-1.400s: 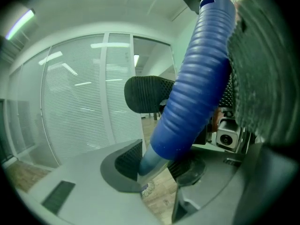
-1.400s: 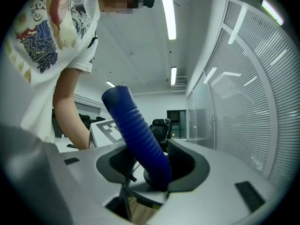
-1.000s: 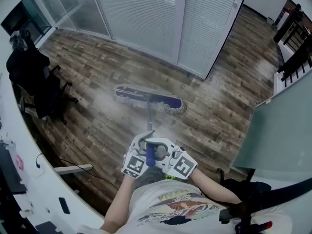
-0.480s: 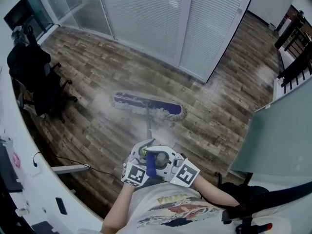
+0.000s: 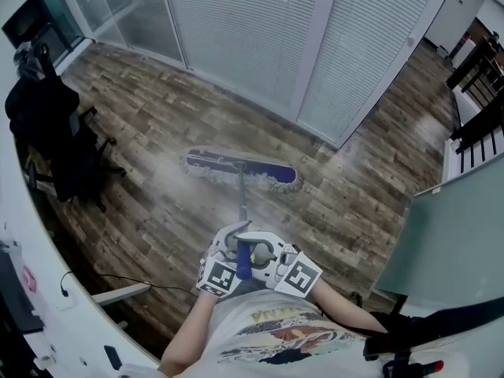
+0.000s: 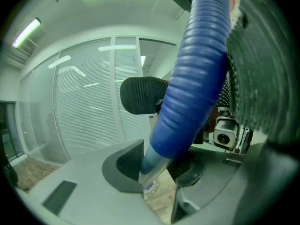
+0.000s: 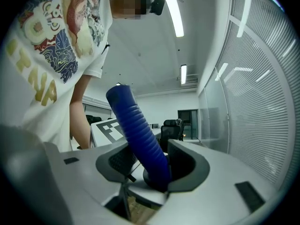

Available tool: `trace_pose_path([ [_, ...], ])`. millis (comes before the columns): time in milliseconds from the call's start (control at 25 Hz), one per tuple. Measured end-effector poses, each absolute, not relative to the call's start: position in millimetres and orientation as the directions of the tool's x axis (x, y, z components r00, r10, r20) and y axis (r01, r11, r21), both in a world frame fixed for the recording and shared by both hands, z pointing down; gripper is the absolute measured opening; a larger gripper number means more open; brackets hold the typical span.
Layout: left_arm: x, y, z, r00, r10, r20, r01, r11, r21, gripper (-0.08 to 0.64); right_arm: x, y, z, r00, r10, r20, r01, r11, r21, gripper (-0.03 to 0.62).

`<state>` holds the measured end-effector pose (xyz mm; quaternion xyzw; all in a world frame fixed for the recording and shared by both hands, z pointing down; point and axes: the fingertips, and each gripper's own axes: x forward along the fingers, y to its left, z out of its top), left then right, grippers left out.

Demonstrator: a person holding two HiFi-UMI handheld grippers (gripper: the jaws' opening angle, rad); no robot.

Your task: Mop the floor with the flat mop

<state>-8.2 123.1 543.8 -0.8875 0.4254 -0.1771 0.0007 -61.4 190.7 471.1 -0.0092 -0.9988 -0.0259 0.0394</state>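
Two grippers share one handle. The flat mop (image 5: 240, 172) lies near the middle of the head view, at 12 o'clock from the hands, well ahead of the person.

- Mop head (image 5: 272, 173): long, narrow and flat on the wood-plank floor (image 5: 150, 109). The top is dark blue with a pale fringed edge. It runs roughly 9 to 3 o'clock, with the 3 o'clock end a touch nearer the person.
- The floor looks pale and hazy just around the head.
- Pole (image 5: 241, 199): thin and silver. It rises from the middle of the head back toward 6 o'clock and ends in a blue ribbed grip (image 6: 197, 69).
- Left gripper (image 6: 157, 165): jaws partly closed, pads pressing where the grip's lower end meets the pole.
- Right gripper (image 7: 152, 168): jaws set wider, clamped on the ribbed part of the grip. The grip's top end sticks up past them.
- Both marker cubes sit side by side at 6 o'clock, just above the printed white shirt (image 5: 276, 329).
- Surroundings: a black office chair (image 5: 59, 144) at 9 o'clock and white slatted blinds (image 5: 252, 30) at 12 o'clock.
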Motion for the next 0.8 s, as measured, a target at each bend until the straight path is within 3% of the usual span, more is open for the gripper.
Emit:
trace_pose_path([
  [800, -113.9, -104.0, 554.4, 0.590, -0.748, 0.303, -0.737, -0.653, -0.176, 0.107, -168.0, -35.6, 482.9, -0.997, -0.006, 0.071, 0.001, 0.994, 0.106, 0.196],
])
